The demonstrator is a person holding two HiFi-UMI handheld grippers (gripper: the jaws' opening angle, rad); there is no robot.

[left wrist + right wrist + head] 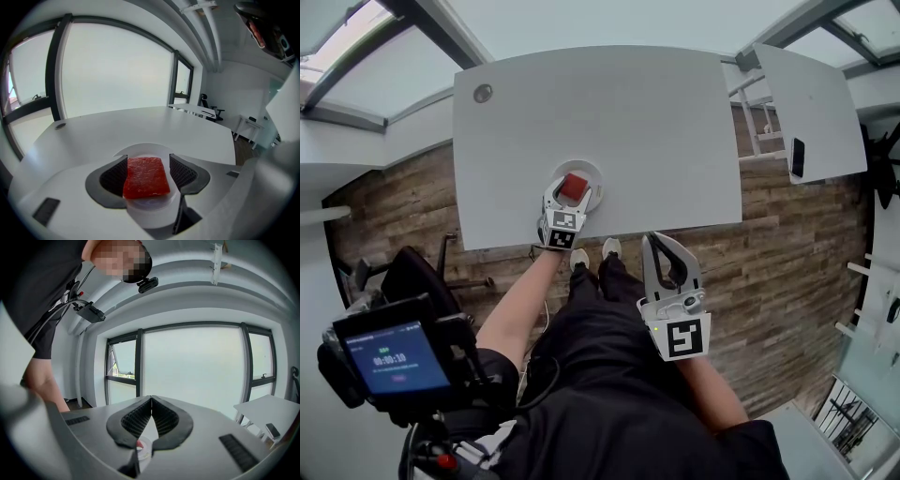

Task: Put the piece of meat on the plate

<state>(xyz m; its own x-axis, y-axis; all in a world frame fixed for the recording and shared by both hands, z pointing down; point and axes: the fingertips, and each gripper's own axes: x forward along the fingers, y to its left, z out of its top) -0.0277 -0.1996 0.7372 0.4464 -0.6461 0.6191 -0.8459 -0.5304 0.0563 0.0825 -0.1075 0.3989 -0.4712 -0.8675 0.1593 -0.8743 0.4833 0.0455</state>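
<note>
The left gripper (147,159) is standing with its jaws spread wide and gripping nothing: the piece of meat (146,178) is lying flat between the pads, resting on the plate (147,206). There is a clear gap on the right side, while the left pad is sitting very close to the meat's edge. The plate is sitting near the front edge of the white table (600,112). By the look of it the placing is done, so the job now is a clean exit: drawing the gripper straight up and back, without twisting, so that the near pad isn't dragging the slab off the plate. The right gripper (151,399) is hanging well off to the side, jaw tips pressed together and empty.
</note>
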